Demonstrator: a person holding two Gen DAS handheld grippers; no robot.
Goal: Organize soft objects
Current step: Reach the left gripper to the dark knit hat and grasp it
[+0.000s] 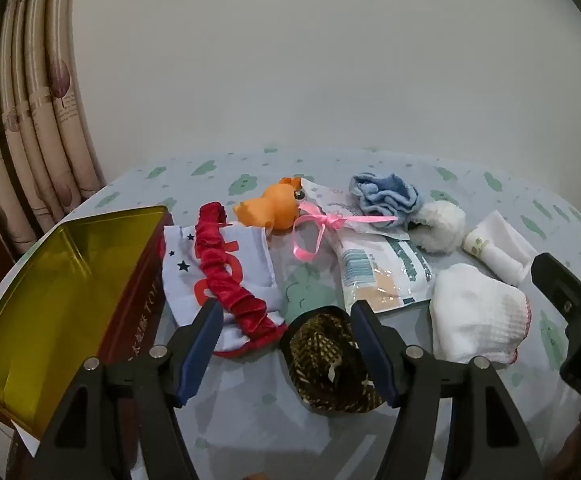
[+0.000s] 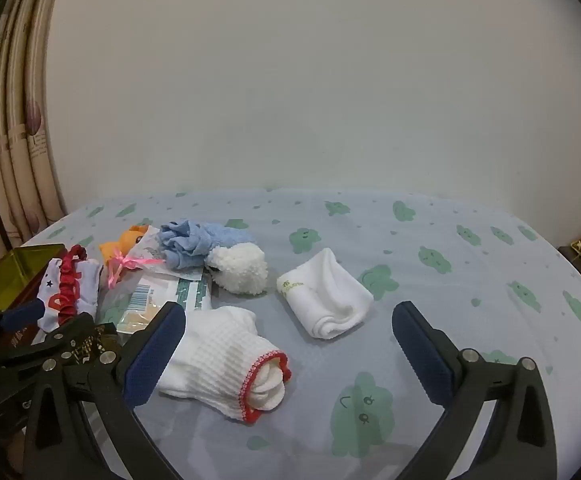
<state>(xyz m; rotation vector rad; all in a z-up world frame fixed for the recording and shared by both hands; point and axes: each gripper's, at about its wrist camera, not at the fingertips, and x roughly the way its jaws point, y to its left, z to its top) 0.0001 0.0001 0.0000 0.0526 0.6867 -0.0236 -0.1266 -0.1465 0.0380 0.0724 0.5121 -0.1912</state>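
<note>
So, step: looks like a pickup is coming, nothing's grabbed yet
Left gripper [image 1: 286,344]: spread wide, straddling the brown patterned scrunchie [image 1: 330,364] at the near edge of the surface [image 2: 470,280], holding nothing
Right gripper [image 2: 286,356]: also wide, empty, white waffle sock [image 2: 226,372] between its fingers
Next move: I'd guess drop and pinch, then carry to the gold tin [image 1: 50,292] at the left edge
In the way: red scrunchie [image 1: 226,280] just beside the left fingers
Farther back: sealed packet [image 1: 382,272], rolled white cloth [image 2: 326,300], orange toy [image 1: 270,208], blue cloth [image 1: 386,196]

Dim warm indoor light, soft shadows, fisheye-curved edges, dark corners
</note>
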